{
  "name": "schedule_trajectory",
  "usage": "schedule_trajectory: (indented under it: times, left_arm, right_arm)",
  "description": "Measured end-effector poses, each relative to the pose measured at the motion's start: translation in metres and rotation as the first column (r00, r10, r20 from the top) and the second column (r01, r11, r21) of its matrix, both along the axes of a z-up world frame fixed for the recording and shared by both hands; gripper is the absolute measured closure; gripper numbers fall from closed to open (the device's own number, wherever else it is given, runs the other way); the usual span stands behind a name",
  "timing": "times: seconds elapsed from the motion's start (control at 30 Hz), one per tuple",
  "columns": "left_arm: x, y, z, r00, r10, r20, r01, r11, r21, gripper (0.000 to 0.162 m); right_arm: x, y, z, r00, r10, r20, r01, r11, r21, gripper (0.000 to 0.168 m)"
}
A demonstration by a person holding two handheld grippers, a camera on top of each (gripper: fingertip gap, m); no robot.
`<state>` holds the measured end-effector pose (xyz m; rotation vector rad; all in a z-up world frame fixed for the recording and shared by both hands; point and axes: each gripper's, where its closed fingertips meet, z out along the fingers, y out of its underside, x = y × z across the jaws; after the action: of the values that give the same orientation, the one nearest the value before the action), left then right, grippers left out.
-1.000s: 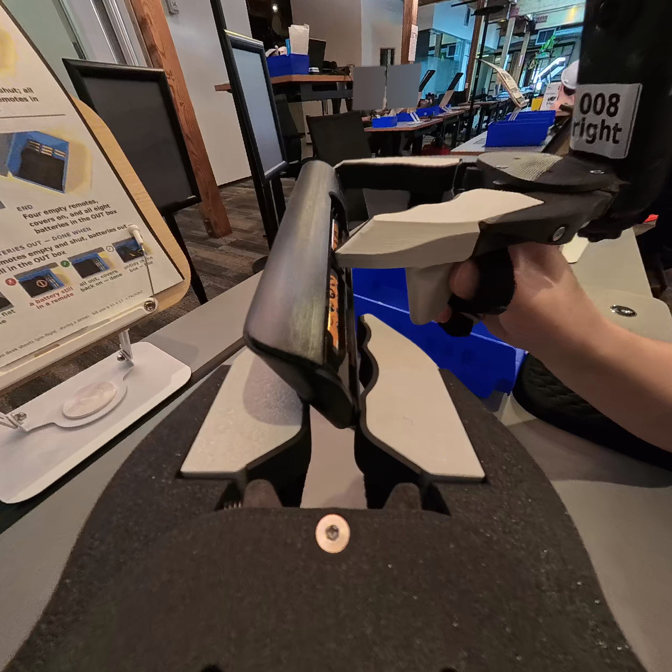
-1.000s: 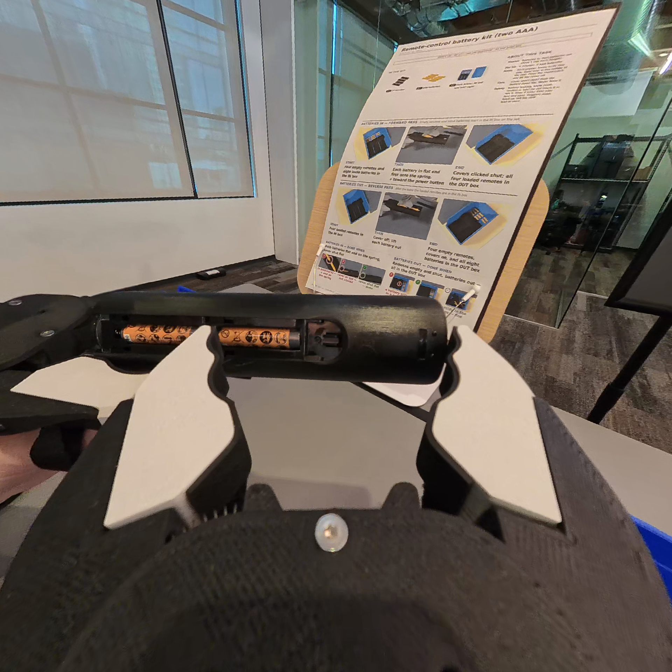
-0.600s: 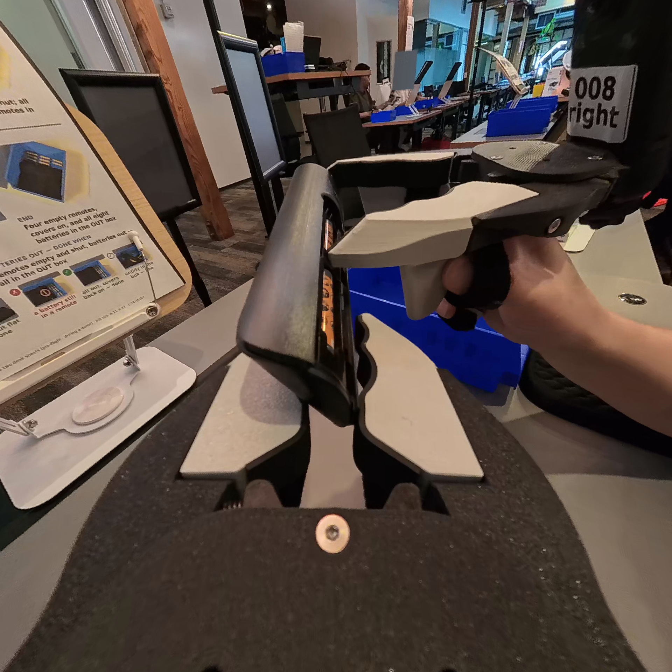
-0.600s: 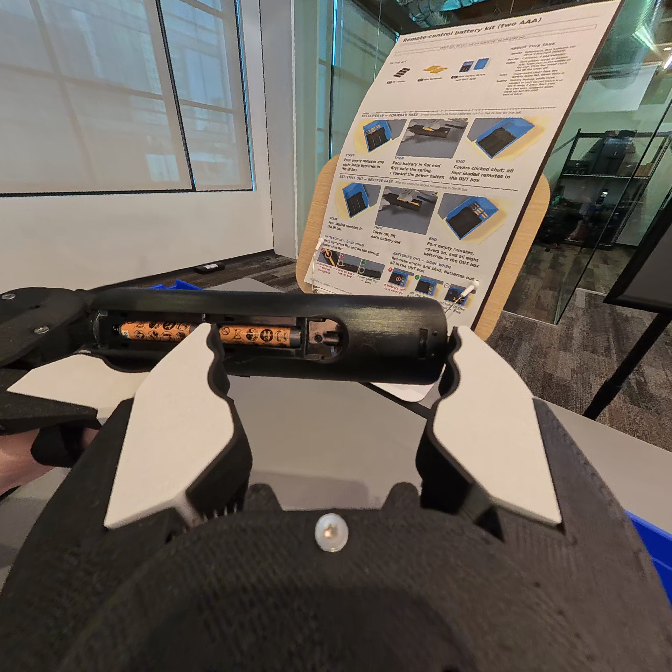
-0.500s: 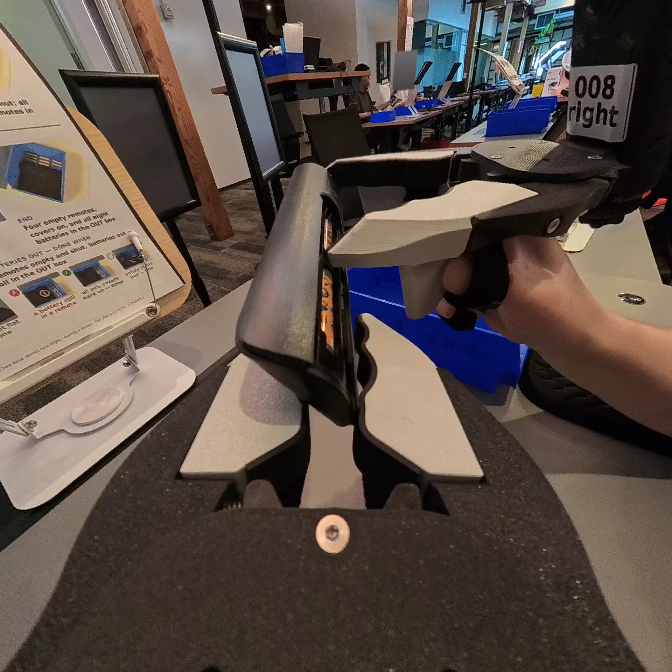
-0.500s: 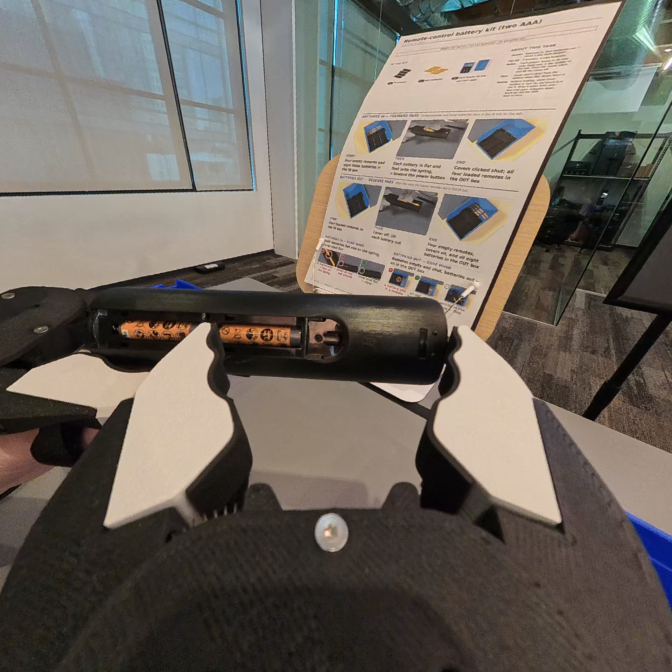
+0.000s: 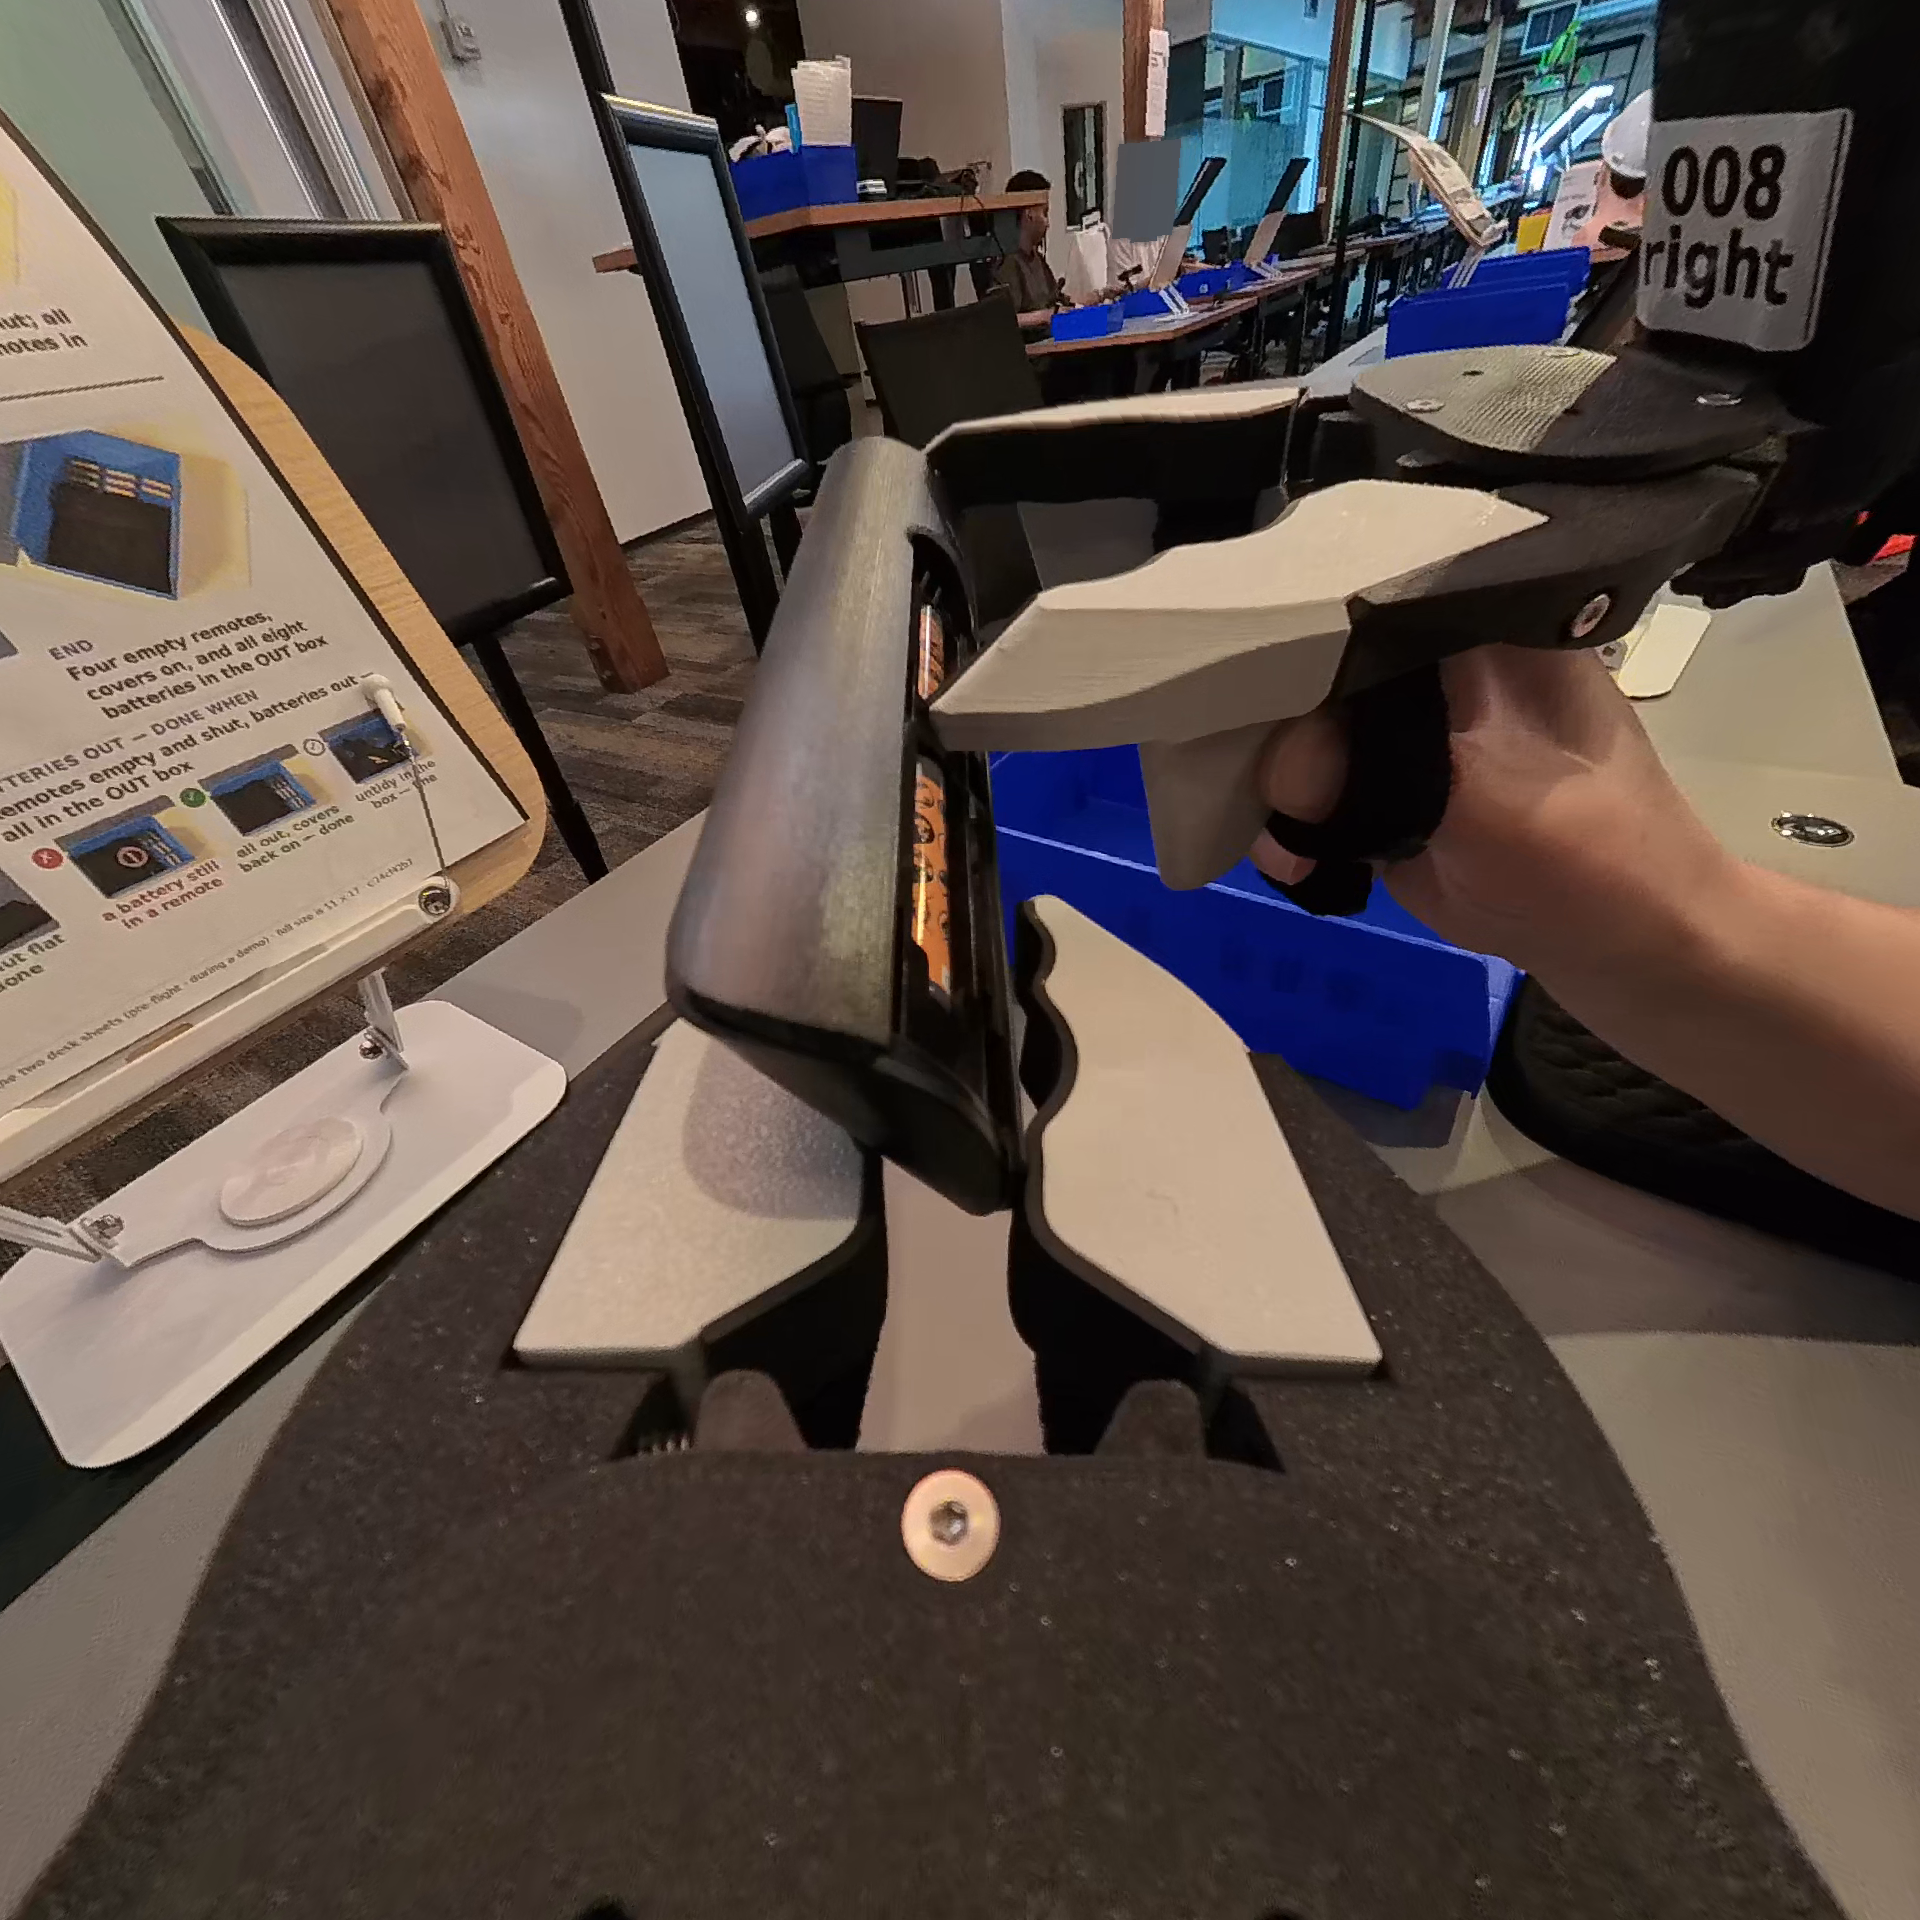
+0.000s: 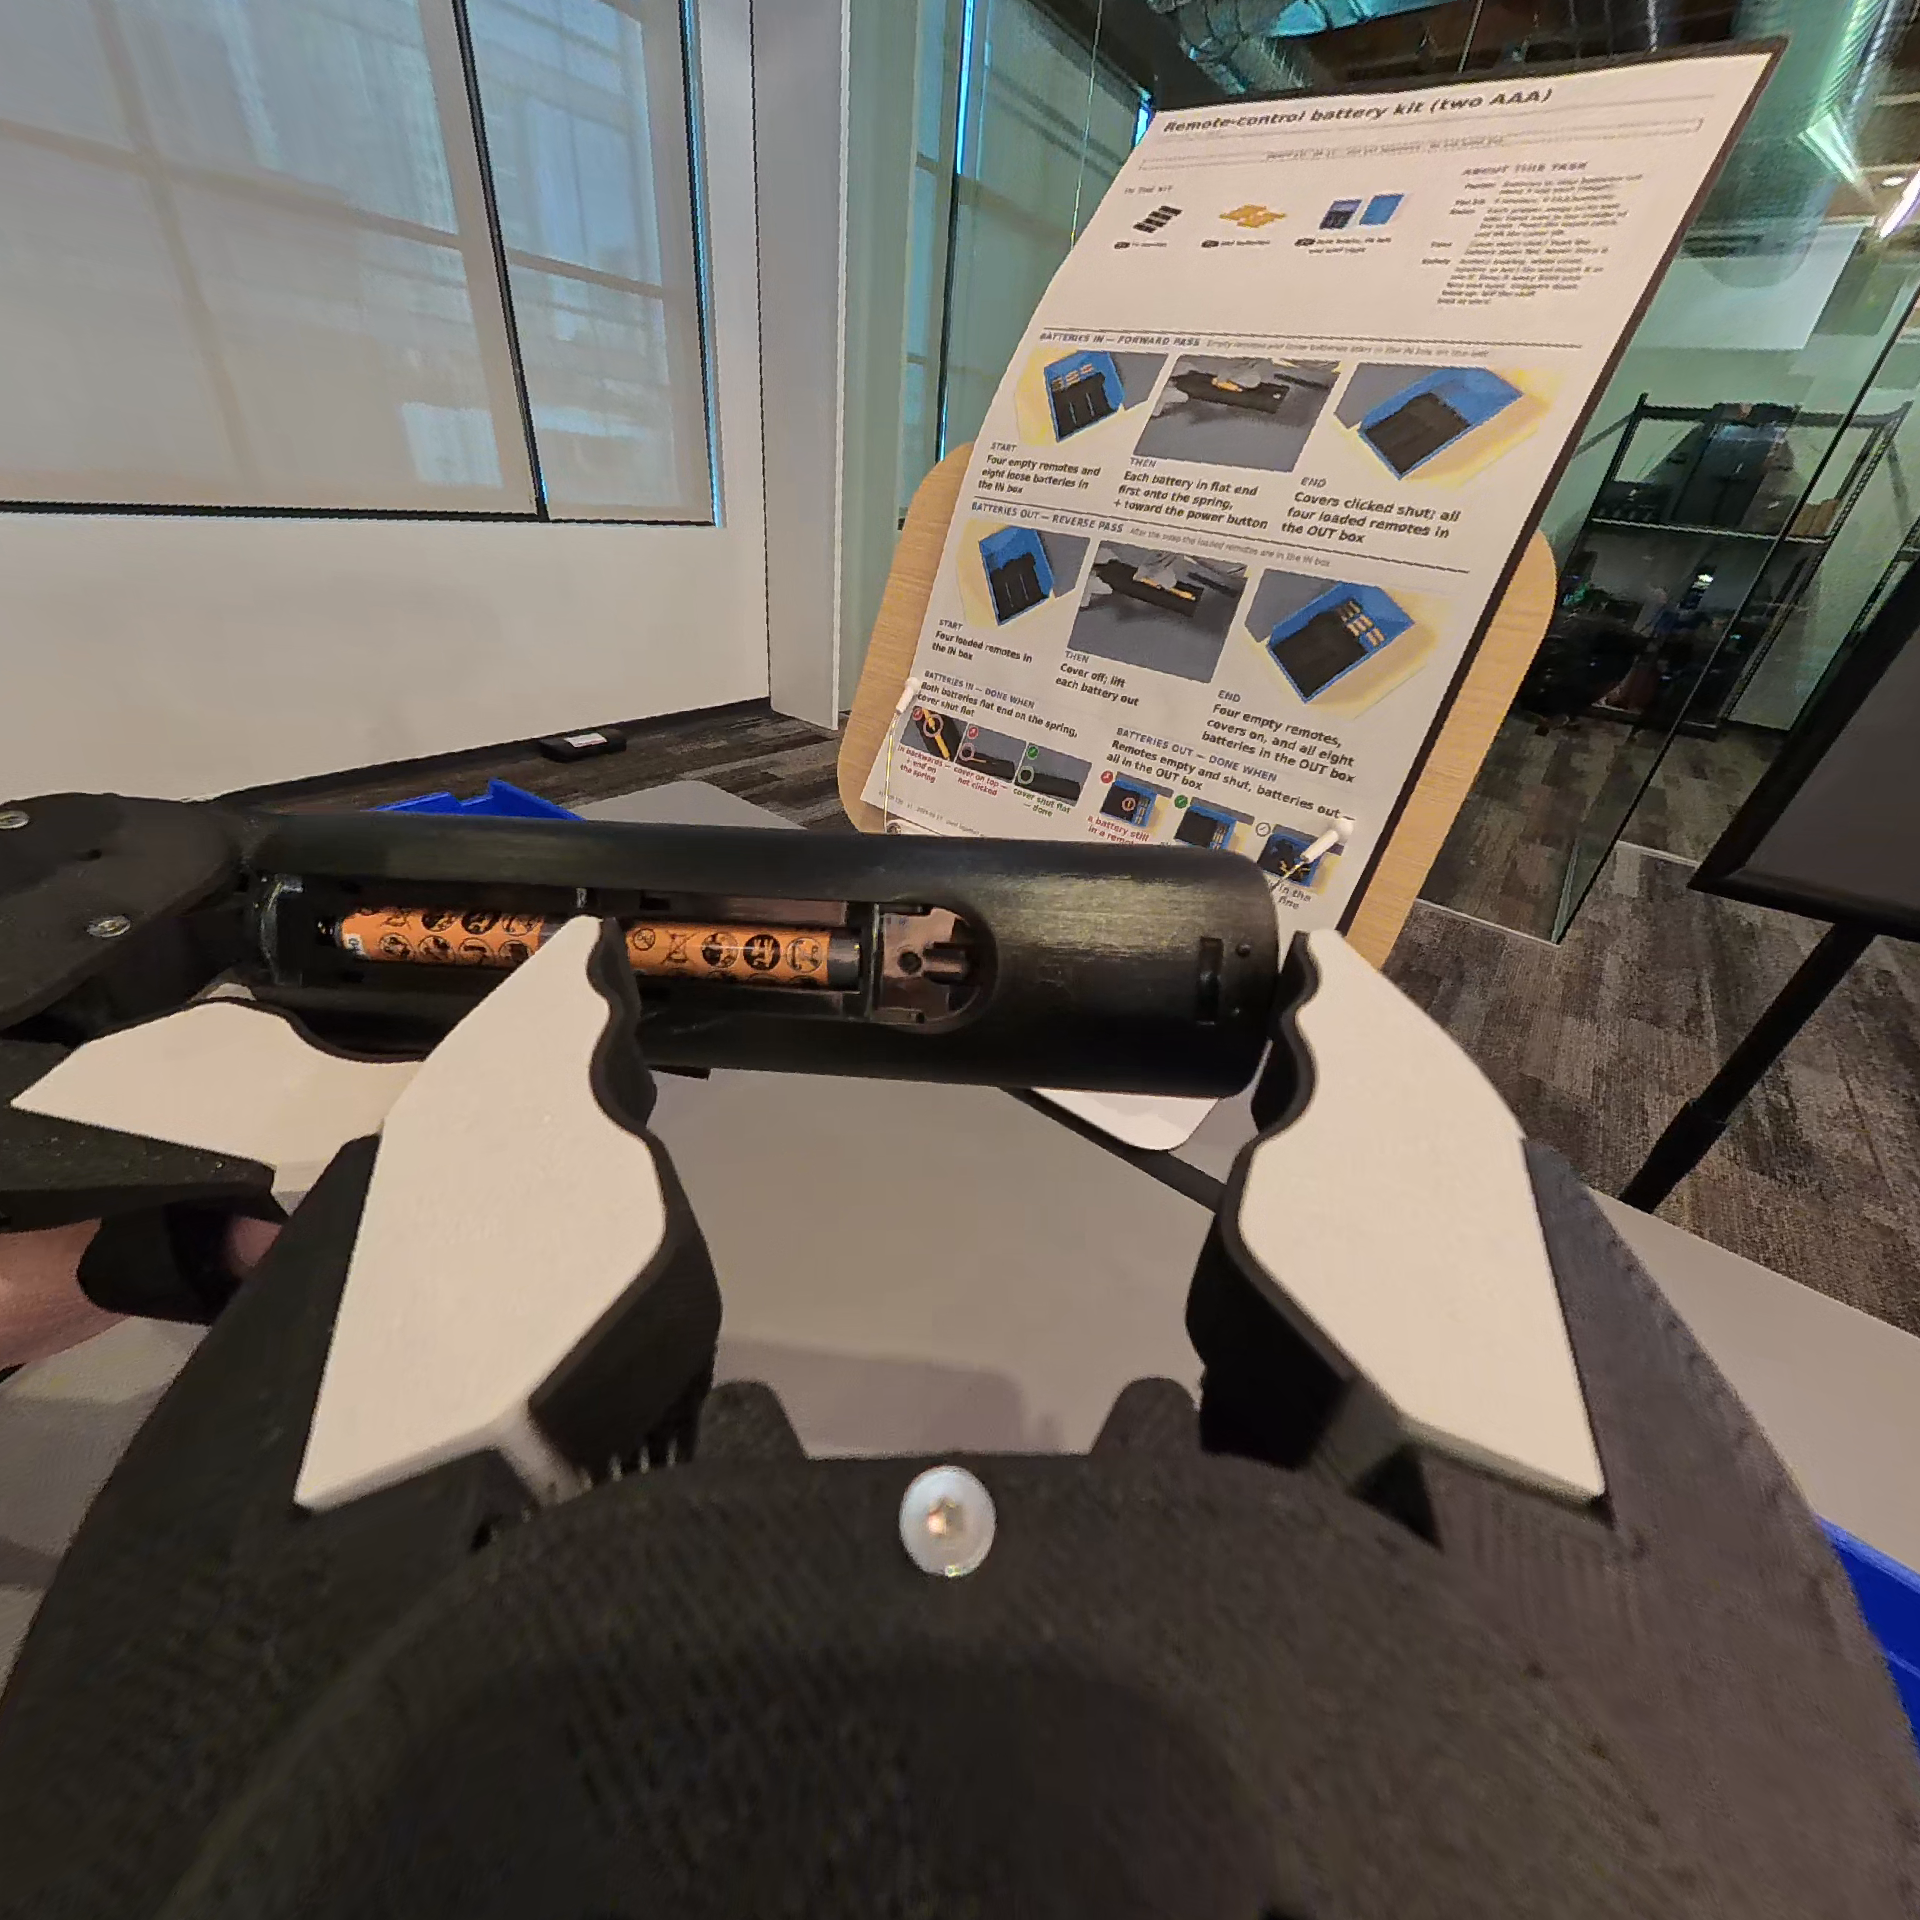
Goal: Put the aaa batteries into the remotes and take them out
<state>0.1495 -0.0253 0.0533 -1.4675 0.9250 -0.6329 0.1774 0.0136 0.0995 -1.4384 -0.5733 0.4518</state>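
Black remote (image 7: 821,790) clamped at its near end between the fingers of the left gripper (image 7: 940,1049), held up off the grey table (image 7: 1714,1403) at frame centre in the left wrist view, back cover off. Two orange AAA batteries (image 8: 597,948) lying end to end in the open bay, seen plainly in the right wrist view, only a thin orange sliver in the left one.

Right gripper (image 8: 945,997) spread wide, unclosed, one pale finger (image 8: 520,1164) in front of the bay covering the joint between the two cells, the other just past the remote's far end at centre right. Contact between either finger and the remote impossible to judge. Hand (image 7: 1538,821) wrapped round its grip at right of the left wrist view.

Blue bin (image 7: 1236,956) on the table behind the remote, partly blocked by it and by the right gripper. Instruction sheet (image 8: 1278,488) on a wooden stand at upper right of the right wrist view, lower edge hidden behind the remote; cut off at the left frame edge in the other view. Dark framed panels (image 7: 395,416) at upper left, desks with more blue bins far behind, small and blurred.
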Motion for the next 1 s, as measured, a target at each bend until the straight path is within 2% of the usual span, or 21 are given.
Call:
schedule_trajectory:
  times: [0.43,0.47,0.5,0.53,0.57,0.67,0.8,1.0]
  left_arm:
    - [0.001,0.002,-0.004,1.0,-0.02,0.007,0.021,0.999,-0.034,0.139]
    - [-0.001,0.003,-0.003,1.0,-0.012,0.018,0.013,0.999,-0.033,0.139]
    - [-0.003,0.002,0.003,0.998,-0.038,0.054,0.04,0.999,-0.036,0.141]
    - [-0.003,0.0,0.005,0.998,-0.054,0.043,0.056,0.997,-0.053,0.141]
    - [-0.003,-0.001,0.004,0.998,-0.055,0.02,0.056,0.997,-0.051,0.141]
    - [-0.003,-0.003,0.01,0.994,-0.079,0.071,0.083,0.995,-0.051,0.141]
    - [-0.007,-0.003,0.018,0.977,-0.118,0.176,0.137,0.985,-0.104,0.141]
    - [-0.012,-0.006,0.029,0.961,-0.157,0.227,0.178,0.981,-0.076,0.138]
  right_arm:
    - [0.003,0.001,0.001,0.999,-0.025,0.023,0.025,1.0,-0.002,0.051]
    - [0.011,0.001,0.006,0.999,-0.034,-0.009,0.034,0.999,0.017,0.055]
    - [0.023,0.0,0.014,0.998,-0.046,-0.038,0.048,0.998,0.048,0.09]
    - [0.029,0.0,0.017,0.999,-0.041,-0.029,0.042,0.998,0.056,0.114]
    - [0.029,-0.003,0.02,0.999,-0.028,-0.021,0.029,0.998,0.057,0.116]
    - [0.023,-0.008,0.022,0.998,-0.037,0.052,0.033,0.997,0.069,0.104]
    - [0.015,-0.008,0.017,0.998,-0.02,0.059,0.017,0.999,0.051,0.093]
    - [0.011,-0.013,0.022,0.998,-0.021,0.058,0.015,0.996,0.091,0.092]
